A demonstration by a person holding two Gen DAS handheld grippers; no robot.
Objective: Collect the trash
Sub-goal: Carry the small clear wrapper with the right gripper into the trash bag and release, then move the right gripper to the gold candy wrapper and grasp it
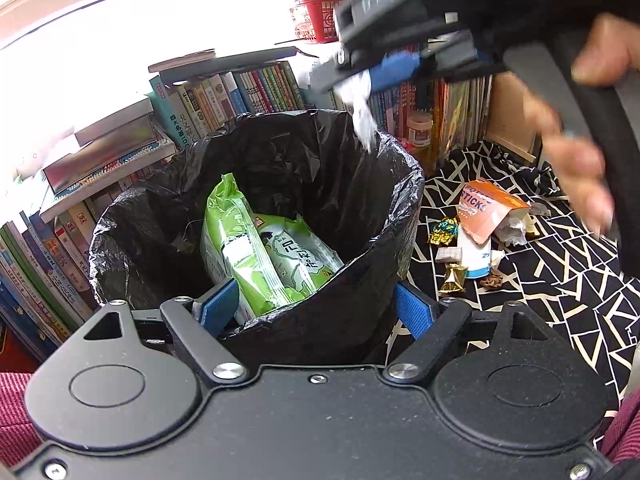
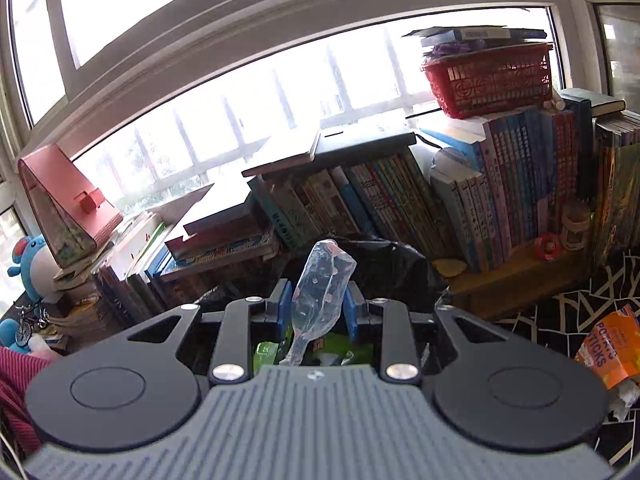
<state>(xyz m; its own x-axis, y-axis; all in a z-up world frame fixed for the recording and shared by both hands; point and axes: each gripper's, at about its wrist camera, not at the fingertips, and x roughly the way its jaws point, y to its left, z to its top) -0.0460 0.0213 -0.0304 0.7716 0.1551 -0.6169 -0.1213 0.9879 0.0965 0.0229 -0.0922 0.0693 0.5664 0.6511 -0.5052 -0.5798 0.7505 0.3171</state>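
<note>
Closest to the left camera is the left claw (image 1: pixel 316 304) itself, its blue ribbed pads straddling the near rim of the bin (image 1: pixel 256 216), one pad inside the black liner and one outside, so it's pinching the rim to keep the bin steady. The liner is thin, crinkly black plastic, glossy where the window light hits it, and a slick green snack bag (image 1: pixel 264 256) already lies inside. Up top, the right claw (image 1: pixel 384 70) hangs above the far edge of the bin, pinched on a clear plastic wrapper (image 2: pixel 320 296), a crumpled, see-through, floppy thing that droops out from between the pads. To do the drop well, the wrapper probably wants to be well over the middle of the opening before the pads let go, since it's light enough to flutter and catch on the rim. Holding the bin still should help too. More trash waits on the black-and-white patterned cloth (image 1: pixel 560 280) to the right of the bin: an orange snack packet (image 1: pixel 488 208), gold foil candy wrappers (image 1: pixel 444 230) and some crumpled white bits. Rows of books (image 2: pixel 400 208) stand behind it all.
</note>
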